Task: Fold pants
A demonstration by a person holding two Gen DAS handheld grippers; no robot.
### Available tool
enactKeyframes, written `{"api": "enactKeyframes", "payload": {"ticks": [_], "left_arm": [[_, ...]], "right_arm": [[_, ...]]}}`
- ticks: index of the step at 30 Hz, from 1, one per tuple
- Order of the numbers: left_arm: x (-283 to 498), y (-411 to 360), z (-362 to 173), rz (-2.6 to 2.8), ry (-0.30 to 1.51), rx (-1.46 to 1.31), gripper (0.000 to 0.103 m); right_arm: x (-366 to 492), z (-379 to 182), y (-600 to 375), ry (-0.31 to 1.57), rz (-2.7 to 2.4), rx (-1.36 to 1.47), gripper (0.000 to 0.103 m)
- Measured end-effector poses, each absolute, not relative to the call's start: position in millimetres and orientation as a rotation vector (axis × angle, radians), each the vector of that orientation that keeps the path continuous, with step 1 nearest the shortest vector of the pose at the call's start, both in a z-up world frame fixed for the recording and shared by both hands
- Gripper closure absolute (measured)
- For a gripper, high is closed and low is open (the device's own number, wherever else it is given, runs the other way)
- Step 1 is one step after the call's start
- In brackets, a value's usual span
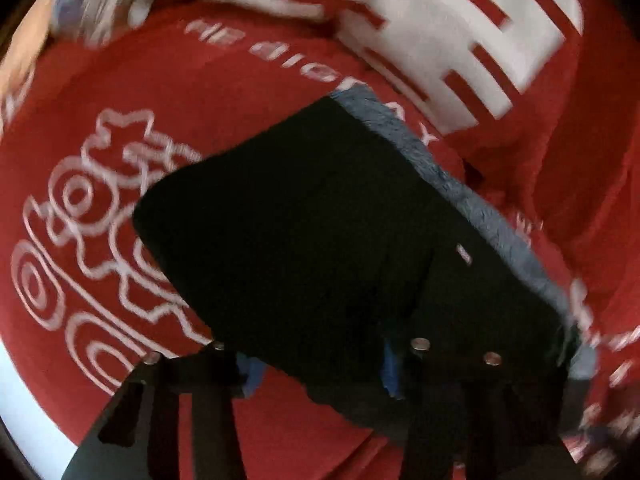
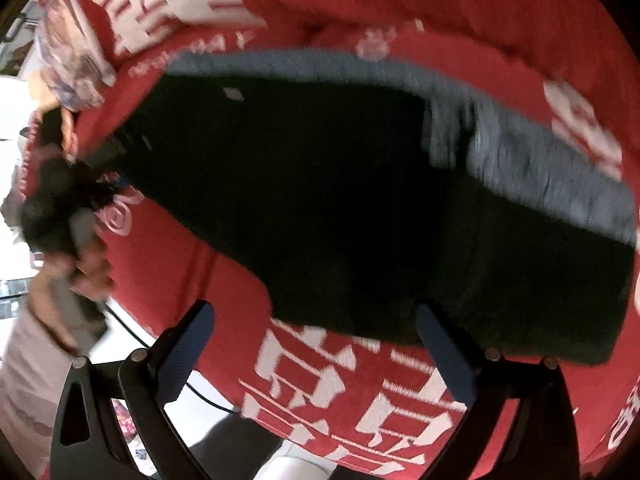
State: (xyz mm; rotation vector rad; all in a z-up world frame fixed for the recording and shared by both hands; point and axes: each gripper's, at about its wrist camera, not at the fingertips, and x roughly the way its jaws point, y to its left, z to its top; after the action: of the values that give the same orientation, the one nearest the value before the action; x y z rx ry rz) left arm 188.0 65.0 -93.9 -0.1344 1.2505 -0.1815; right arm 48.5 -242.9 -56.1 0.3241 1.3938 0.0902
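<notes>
A: Biggest thing first. Red blanket (image 1: pixel 132 92) with white characters and line patterns, spread under everything, creased at the far side.

B: Same red blanket in the right wrist view (image 2: pixel 460 4). White floor shows past its edge at lower left, with a thin dark cable across it.

A: Next, the pants (image 1: pixel 320 220). Black, lying on the blanket, a grey fuzzy lining showing along one edge (image 1: pixel 472 200). Small white tag near that edge.

B: From the right side the pants (image 2: pixel 320 184) stretch across the middle of the view, grey lining (image 2: pixel 540 164) along the far edge. Blurred.

A: Left claw (image 1: pixel 316 364): fingers drawn in close, black cloth bunched between them at the near edge of the pants. Clamped on the pants.

B: Right claw (image 2: pixel 316 344): fingers wide apart, blue pads bare. The right finger (image 2: pixel 444 352) overlaps the near edge of the pants; nothing is pinched.

A: Anything smaller?

B: A hand (image 2: pixel 86 256) at far left holding the other tool, pale sleeve below it. Too blurred for more.
</notes>
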Motion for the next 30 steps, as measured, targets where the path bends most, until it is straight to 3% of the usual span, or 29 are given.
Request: {"api": "enactKeyframes", "payload": {"ticks": [7, 12, 18, 20, 21, 22, 23, 24, 30], "left_arm": [[122, -17, -78, -0.258, 0.887, 0.555, 0.064], [109, -21, -82, -0.267, 0.834, 0.634, 0.064], [106, -26, -83, -0.272, 0.822, 0.641, 0.064], [106, -26, -83, -0.275, 0.816, 0.638, 0.064], [106, -27, -82, -0.278, 0.819, 0.637, 0.064], [106, -26, -83, -0.281, 0.833, 0.630, 0.064], [105, -26, -83, -0.287, 0.843, 0.622, 0.064], [102, -27, -80, -0.294, 0.831, 0.619, 0.064], [89, -45, -38, -0.345, 0.812, 0.538, 0.064]], "right_arm": [[149, -19, -227, 1.367, 0.278, 0.379, 0.003], [218, -23, -149, 1.474, 0.494, 0.330, 0.003], [246, -53, -65, 1.614, 0.580, 0.076, 0.004], [248, -68, -56, 1.644, 0.575, 0.036, 0.013], [248, -76, -55, 1.664, 0.563, 0.028, 0.036], [247, -85, -57, 1.680, 0.522, -0.002, 0.066], [246, -87, -61, 1.674, 0.515, 0.000, 0.077], [244, -85, -68, 1.652, 0.525, 0.030, 0.082], [217, -52, -128, 1.501, 0.586, 0.299, 0.083]]}}
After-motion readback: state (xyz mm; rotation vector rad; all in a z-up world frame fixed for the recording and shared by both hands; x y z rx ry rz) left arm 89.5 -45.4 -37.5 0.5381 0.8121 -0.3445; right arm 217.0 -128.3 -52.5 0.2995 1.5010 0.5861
